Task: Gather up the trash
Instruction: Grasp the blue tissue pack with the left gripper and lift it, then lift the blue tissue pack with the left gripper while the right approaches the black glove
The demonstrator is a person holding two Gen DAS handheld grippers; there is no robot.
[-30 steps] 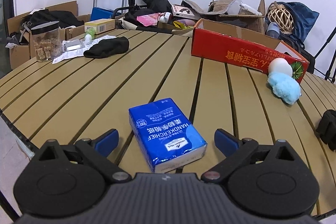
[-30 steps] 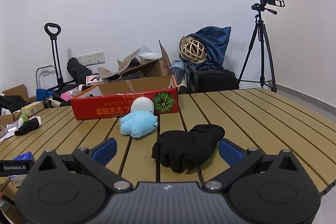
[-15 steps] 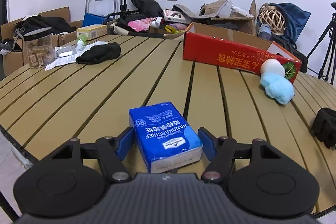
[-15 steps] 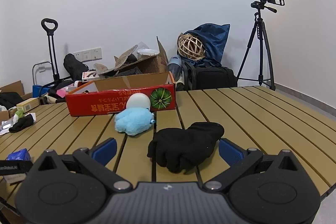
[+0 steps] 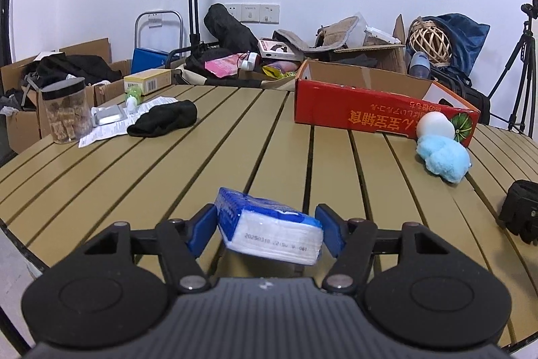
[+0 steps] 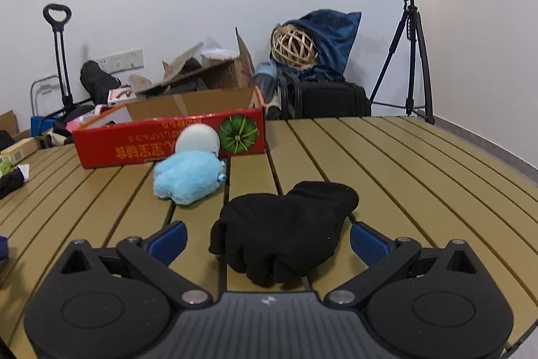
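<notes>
Now | left gripper (image 5: pixel 266 230) clamps tissue pack (image 5: pixel 269 232) (tilted) | right gripper (image 6: pixel 268 239) wide, straddling glove (image 6: pixel 285 229)

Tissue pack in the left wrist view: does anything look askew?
Yes. The tissue pack sits tilted between the left gripper jaws, its right end lower, lifted off the table. The grip looks uneven.

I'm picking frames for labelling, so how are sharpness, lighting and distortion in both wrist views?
Left wrist view: even indoor light, the printed date on the tissue pack is readable, and the table slats bow from the fisheye. Right wrist view: sharp too, but the black glove is dark with little detail, and the corners are vignetted.
</notes>
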